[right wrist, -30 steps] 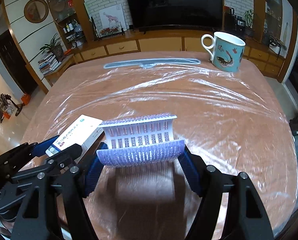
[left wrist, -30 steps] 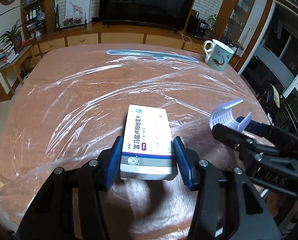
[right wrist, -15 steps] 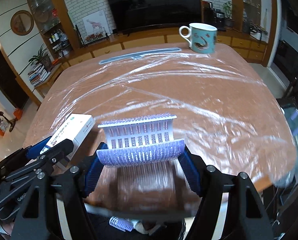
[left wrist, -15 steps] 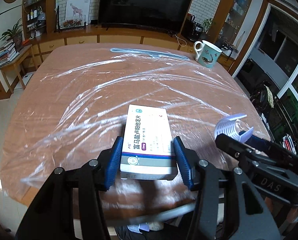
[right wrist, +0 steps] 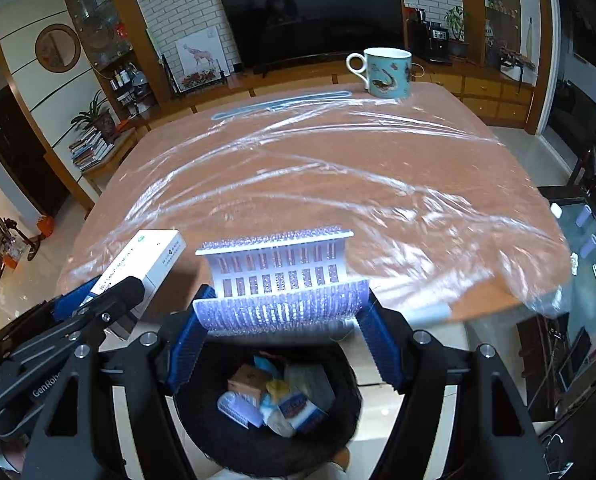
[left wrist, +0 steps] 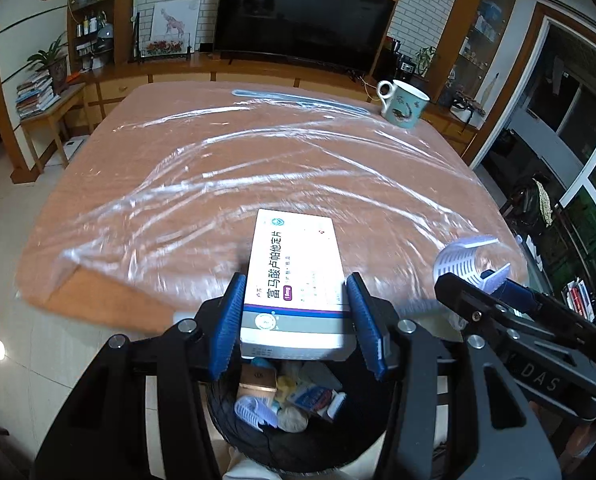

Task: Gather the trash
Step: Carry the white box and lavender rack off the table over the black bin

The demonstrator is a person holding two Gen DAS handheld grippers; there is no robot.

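Note:
My left gripper (left wrist: 295, 316) is shut on a white medicine box (left wrist: 293, 276) with blue print, its blue pads pressed on both long sides. My right gripper (right wrist: 281, 332) is shut on a lilac slotted plastic piece (right wrist: 281, 280), curved like a hair roller. Both are held over a black round trash bin (right wrist: 201, 432) on the floor just past the table's near edge. The bin (left wrist: 225, 420) holds several scraps: a small brown carton, a lilac roller, wrappers. In the left wrist view the right gripper (left wrist: 494, 280) shows at the right with the lilac piece (left wrist: 458, 258); the right wrist view shows the left gripper (right wrist: 97, 292) with the box (right wrist: 153, 256).
A table (left wrist: 177, 168) under crinkled clear film fills the middle. At its far edge stand a teal fish-patterned mug (left wrist: 404, 102) and a long pale blue strip (left wrist: 298, 98). Beyond are a TV cabinet and shelves; a glass table (right wrist: 586, 280) stands to the right.
Both grippers have drawn back from above the table to beyond its near edge, still holding the box and the lilac piece. The bin below has come into view.

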